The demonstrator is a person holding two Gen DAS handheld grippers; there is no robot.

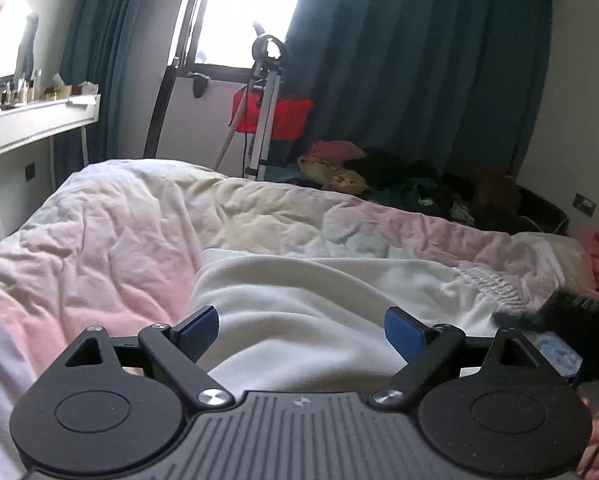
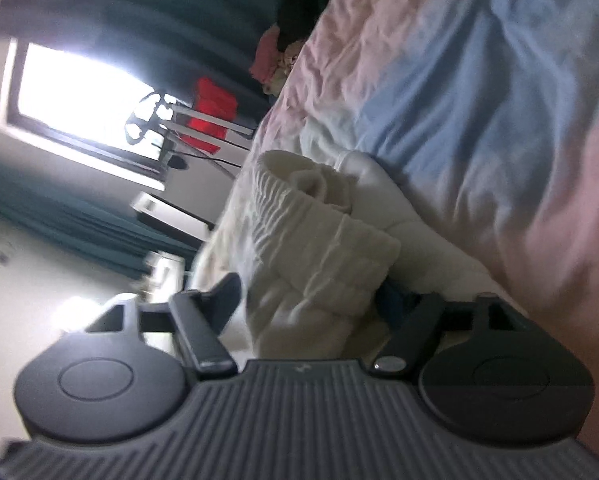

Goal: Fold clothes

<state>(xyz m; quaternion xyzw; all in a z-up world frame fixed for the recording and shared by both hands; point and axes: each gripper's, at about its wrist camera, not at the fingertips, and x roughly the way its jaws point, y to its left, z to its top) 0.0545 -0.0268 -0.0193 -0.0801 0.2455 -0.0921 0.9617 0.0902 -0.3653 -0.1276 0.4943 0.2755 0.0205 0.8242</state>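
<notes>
While I have both tools over the bed (image 1: 111, 216), the white garment (image 1: 299, 300) lies spread on the pastel duvet, its gathered elastic waistband (image 1: 491, 280) at the right end of the garment in the left wrist view. My left gripper (image 1: 301, 334) hovers just above the plain cloth left of that waistband, jaws spread wide and holding nothing.

My right gripper (image 2: 311, 300) is rolled onto its side, and a bunched fold of the waistband (image 2: 323, 240) sits between its jaws. That view is blurred, and one blue pad is half hidden behind the cloth, so I cannot tell whether the jaws have bitten or only straddle the fabric.

My main worry is that right-hand hold. If it is loose, or has caught only one layer of the doubled elastic, lifting would let the waistband slide out and the fold would collapse. The band looks thick and springy, so I judge a shallow pinch likely to slip.

On the left, closing from this height could scoop up the duvet along with the garment, since both are soft, pale and touching. Dragging the duvet would wrinkle the surface beneath the fold.

With one side held and the other free, pulling from the waistband would skew the garment.
</notes>
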